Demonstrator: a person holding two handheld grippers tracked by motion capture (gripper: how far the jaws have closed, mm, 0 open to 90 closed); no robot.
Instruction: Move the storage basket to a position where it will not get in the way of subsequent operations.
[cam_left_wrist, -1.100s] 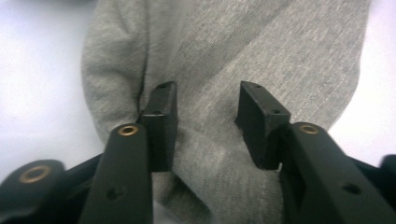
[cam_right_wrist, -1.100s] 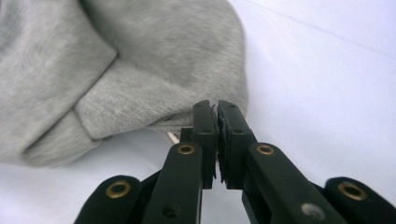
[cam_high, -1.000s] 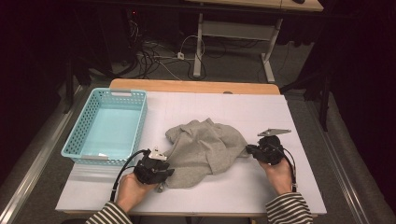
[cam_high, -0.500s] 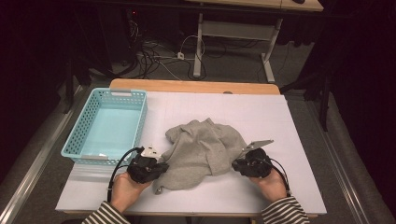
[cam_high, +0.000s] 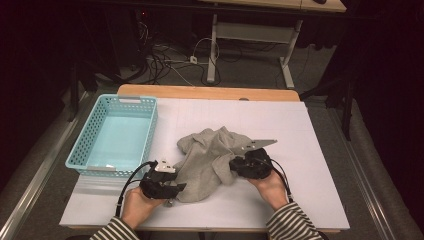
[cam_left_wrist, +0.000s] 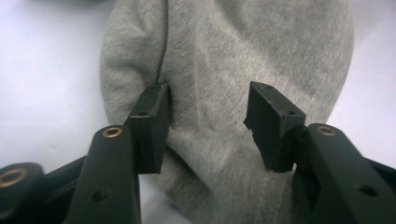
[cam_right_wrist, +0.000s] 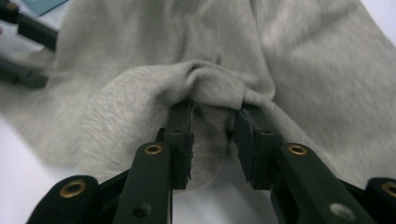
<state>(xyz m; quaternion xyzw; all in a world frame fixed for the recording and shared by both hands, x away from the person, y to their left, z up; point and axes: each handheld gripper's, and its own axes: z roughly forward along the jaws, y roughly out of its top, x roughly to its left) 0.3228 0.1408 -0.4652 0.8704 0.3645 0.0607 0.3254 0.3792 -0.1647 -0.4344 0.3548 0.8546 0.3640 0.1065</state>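
A: Since a second ago the right gripper (cam_high: 239, 165) has slid in from the bare table to the right edge of the grey cloth (cam_high: 212, 155), and the left gripper (cam_high: 172, 189) has shifted slightly along its near-left hem.

B: Their jaws?

A: The right gripper's jaws stand narrowed around a raised fold of cloth, touching it on both sides. The left gripper's jaws stand wide, cloth lying between and beyond them.

B: And the turquoise basket (cam_high: 85, 150)?

A: Beyond the left gripper, apart from the cloth.
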